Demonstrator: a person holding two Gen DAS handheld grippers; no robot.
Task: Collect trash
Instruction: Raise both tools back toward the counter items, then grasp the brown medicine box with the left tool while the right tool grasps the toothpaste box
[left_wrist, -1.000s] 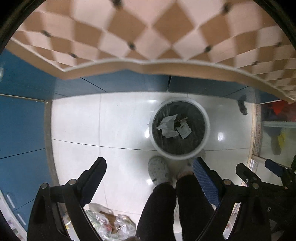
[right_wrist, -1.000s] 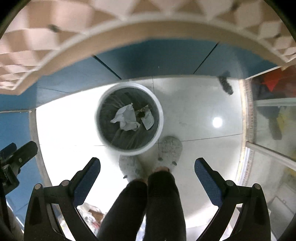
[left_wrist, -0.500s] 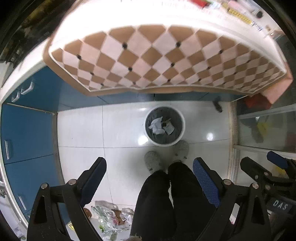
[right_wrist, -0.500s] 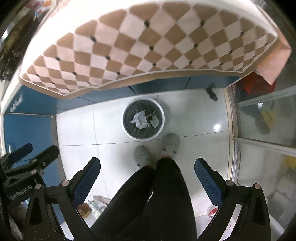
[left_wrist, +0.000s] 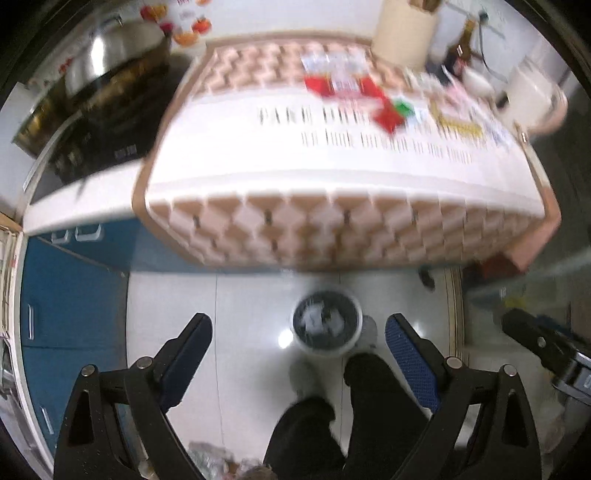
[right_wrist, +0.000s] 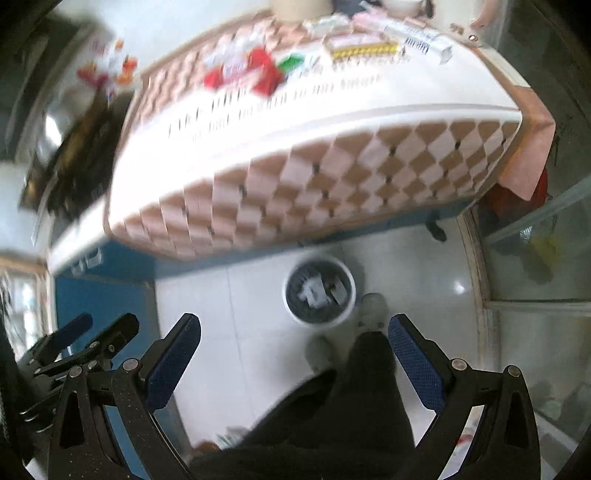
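The left claw (left_wrist: 298, 330) is spread wide with nothing between its blue pads; its jaws have just been opening a little further. The right claw (right_wrist: 293, 334) is likewise wide apart and empty. Both point steeply down at the white floor (left_wrist: 247, 295), and each shows in the other's view: the right one at about 3 o'clock in the left wrist view, the left one at about 9 o'clock in the right wrist view.

Just beyond the claws, near the middle of each view, stands the trash bin (left_wrist: 327, 326), a round white pail with a dark liner. Inside lie crumpled white paper (right_wrist: 314, 290) and another pale scrap; motion blur hides what else is there. The person's dark trouser legs (left_wrist: 332, 417) and pale slippers stand touching or just beside the bin at 6 o'clock of it.

So some trash is already collected. More seems left: toward 12 o'clock, on the desk (left_wrist: 332, 173) under its checked cloth, sit red and white wrappers (left_wrist: 347, 86), a green scrap and other packets, all blurred. A heap of clear wrapping (left_wrist: 218, 459) also lies on the floor at 7 o'clock in the left wrist view. Next would likely be a reach up to the desk.
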